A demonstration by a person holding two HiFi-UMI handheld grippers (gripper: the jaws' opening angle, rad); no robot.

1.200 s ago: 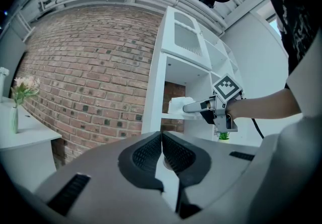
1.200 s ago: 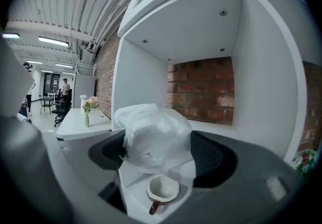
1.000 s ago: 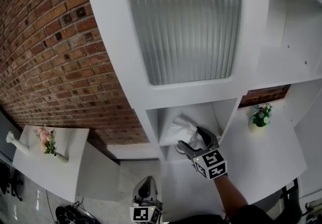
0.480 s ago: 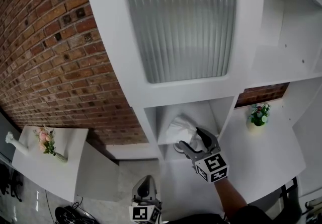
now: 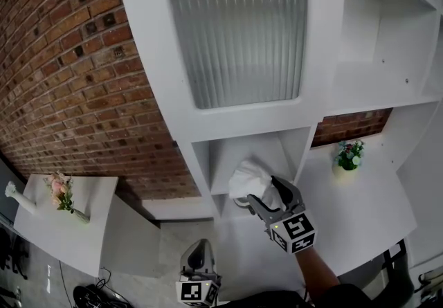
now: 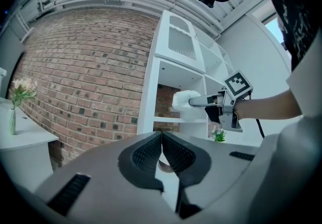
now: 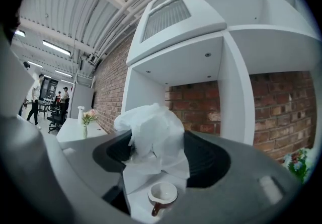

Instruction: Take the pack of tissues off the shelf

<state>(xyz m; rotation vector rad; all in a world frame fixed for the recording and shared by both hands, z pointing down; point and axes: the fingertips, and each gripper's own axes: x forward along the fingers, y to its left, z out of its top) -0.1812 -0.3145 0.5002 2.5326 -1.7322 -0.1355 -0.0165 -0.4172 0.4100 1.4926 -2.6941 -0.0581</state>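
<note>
Right gripper view: right gripper [image 7: 160, 153] jaws, just closing, pinch tissue pack [image 7: 150, 126]
Left gripper [image 6: 162, 140]: jaws together (empty)
Remaining: clear shelf [image 7: 232, 87] front edge

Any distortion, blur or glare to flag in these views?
Head view: sharp, evenly lit, shelf edges bow. Left gripper view: strong fisheye, dark corners, bluish cast. Right gripper view: same fisheye; pack of tissues bright, folds readable.

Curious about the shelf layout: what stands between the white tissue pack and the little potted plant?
A white upright shelf divider separates the crumpled white tissue pack from the small flowering potted plant, clearest in the head view.
</note>
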